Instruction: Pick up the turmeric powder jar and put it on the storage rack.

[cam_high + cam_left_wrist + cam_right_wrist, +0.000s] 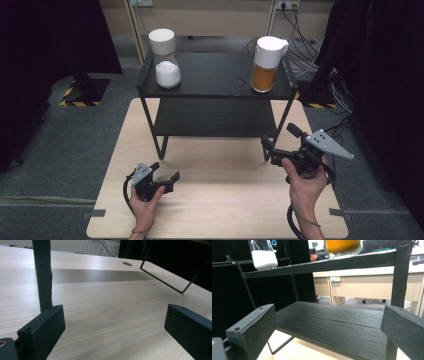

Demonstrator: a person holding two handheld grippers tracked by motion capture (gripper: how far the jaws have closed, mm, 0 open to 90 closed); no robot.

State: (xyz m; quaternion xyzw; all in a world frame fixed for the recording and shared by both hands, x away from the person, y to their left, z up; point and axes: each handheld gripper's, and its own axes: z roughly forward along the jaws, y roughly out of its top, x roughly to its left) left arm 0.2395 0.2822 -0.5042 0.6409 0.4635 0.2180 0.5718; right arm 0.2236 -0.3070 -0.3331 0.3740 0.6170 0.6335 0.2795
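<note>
Pale wooden surface (215,200), two-tier black shelf (215,85) at far edge. Orange-filled glass jar, white lid (266,65): top tier, right corner, upright, directly beyond right gripper (274,151), jaws released, empty. Left gripper (167,181): near edge, released, farther.

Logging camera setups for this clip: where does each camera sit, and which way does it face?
High view: above the near table edge, looking forward and down at the shelf rack; both forearms, left gripper, right gripper.
Left gripper view: low over the table, between its open jaws.
Right gripper view: low, facing the rack's lower shelf.
Shared: white jar, orange jar.
</note>
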